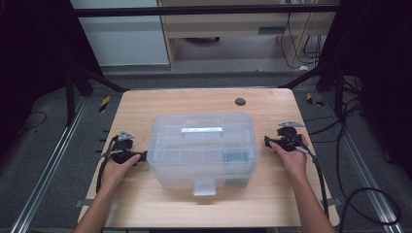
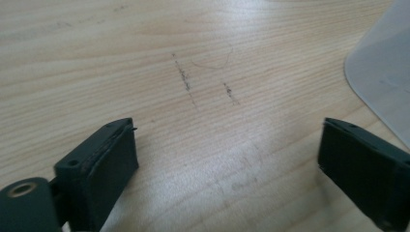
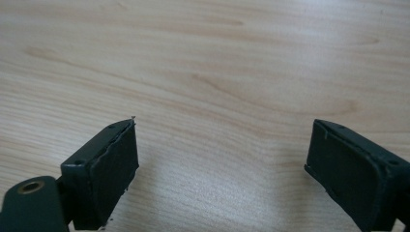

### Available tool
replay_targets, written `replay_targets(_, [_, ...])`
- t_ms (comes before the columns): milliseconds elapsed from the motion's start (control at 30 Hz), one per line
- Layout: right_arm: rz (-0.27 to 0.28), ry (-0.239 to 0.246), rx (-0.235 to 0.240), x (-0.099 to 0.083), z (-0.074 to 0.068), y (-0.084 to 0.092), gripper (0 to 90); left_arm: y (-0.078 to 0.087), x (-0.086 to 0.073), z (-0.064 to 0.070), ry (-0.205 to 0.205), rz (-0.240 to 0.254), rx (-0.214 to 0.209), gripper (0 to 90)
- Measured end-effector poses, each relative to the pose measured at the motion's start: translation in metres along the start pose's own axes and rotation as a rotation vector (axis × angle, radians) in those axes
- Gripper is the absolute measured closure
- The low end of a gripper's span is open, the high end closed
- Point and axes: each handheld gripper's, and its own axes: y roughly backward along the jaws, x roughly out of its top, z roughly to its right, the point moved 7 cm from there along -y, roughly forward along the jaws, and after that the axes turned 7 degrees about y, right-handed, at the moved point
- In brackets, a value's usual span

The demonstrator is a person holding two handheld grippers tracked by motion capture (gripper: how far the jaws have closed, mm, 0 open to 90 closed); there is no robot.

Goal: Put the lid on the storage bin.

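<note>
Forearms come in from the bottom of the high view, one to each side of the clear plastic storage box (image 1: 201, 148), which sits mid-desk with its front latch tab (image 1: 203, 186) facing the person and its white carry handle (image 1: 201, 131) on the lid. Left gripper (image 1: 141, 157) sits just beside the box's left wall, right gripper (image 1: 267, 141) just beside the right wall; looks like a two-sided approach, probably to lift or shift the box from both ends. Both sets of fingers gape wide, nothing between them: left fingers (image 2: 104, 166) show bare desk (image 2: 203, 58) with faint pencil marks and a corner of the box at the view's right edge; right fingers (image 3: 106, 169) show plain wood grain. Neither touches the box as far as I can tell. Something teal shows through the box's right side, too blurry to name. Farther back, a dark round grommet (image 1: 240, 102) near the desk's far edge, well apart. Nothing blocks either side; gripper cables trail off the desk edges.
</note>
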Motion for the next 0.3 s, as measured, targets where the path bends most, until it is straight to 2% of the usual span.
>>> replay_targets(33, [-0.011,0.015,-0.009,-0.0021,0.0002,-0.0021,8.8,-0.0003,-0.0001,-0.0002,-0.006,-0.001,0.011,5.7])
replay_targets(67, [-0.017,-0.011,0.004,-0.0035,-0.0016,-0.0046,6.2,-0.0007,0.0000,-0.0001,-0.006,-0.002,0.020,5.3])
replay_targets(133, [-0.026,-0.008,-0.003,-0.0039,-0.0007,-0.0059,3.6,-0.0020,-0.0007,0.0009,-0.025,-0.015,0.042,4.0])
replay_targets(200, [-0.028,-0.020,-0.006,-0.0043,-0.0004,-0.0060,1.9,-0.0017,-0.0024,0.0019,-0.015,-0.023,0.050,0.0])
replay_targets(300, [-0.038,-0.039,-0.018,-0.0051,-0.0001,-0.0059,0.5,-0.0008,-0.0031,0.0014,-0.013,-0.026,0.056,0.0])
